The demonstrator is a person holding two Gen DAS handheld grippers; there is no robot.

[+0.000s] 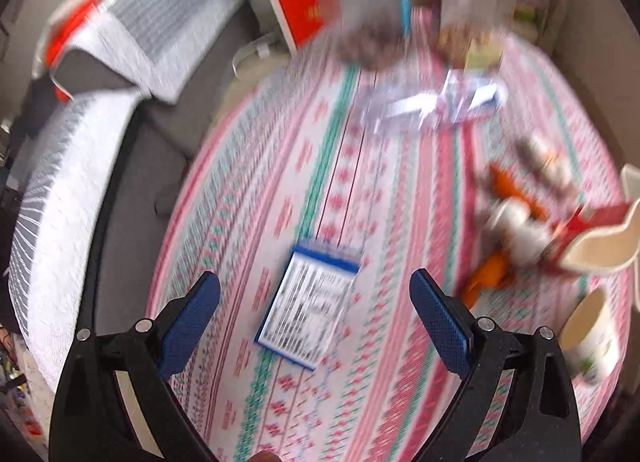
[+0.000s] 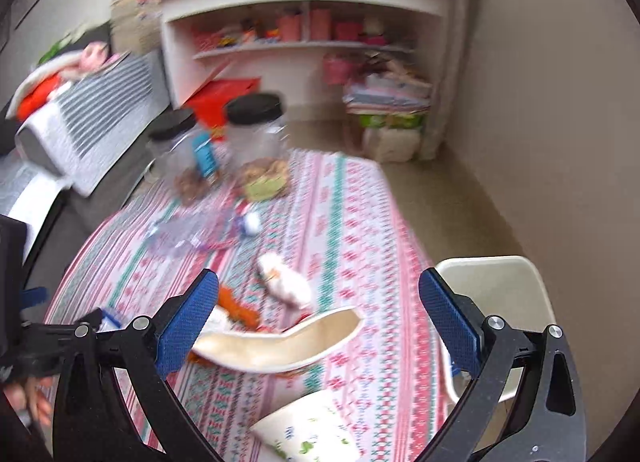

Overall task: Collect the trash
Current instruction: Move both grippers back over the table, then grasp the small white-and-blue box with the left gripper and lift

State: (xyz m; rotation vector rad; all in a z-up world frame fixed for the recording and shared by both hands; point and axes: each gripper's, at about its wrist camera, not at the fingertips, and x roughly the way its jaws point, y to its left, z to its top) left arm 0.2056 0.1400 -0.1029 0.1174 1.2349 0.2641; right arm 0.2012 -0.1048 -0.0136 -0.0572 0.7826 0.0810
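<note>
Both pairs of blue-padded fingers are spread wide and hold nothing: the left gripper (image 1: 315, 294) hangs over a blue-edged wrapper (image 1: 309, 308) lying flat near the desk's (image 1: 400, 202) left edge, and the right gripper (image 2: 319, 300) hangs over a bent cream paper plate (image 2: 280, 342). A pink, white and green patterned cloth covers the desk. Orange-and-white scraps (image 2: 286, 282) lie mid-desk, crumpled clear plastic (image 1: 432, 104) farther back, a paper cup (image 2: 312, 436) at the near edge. Two black-lidded jars (image 2: 256, 126) stand at the far end. Beyond are white shelves (image 2: 304, 46); a grey sofa (image 1: 132, 74) runs along the left.
</note>
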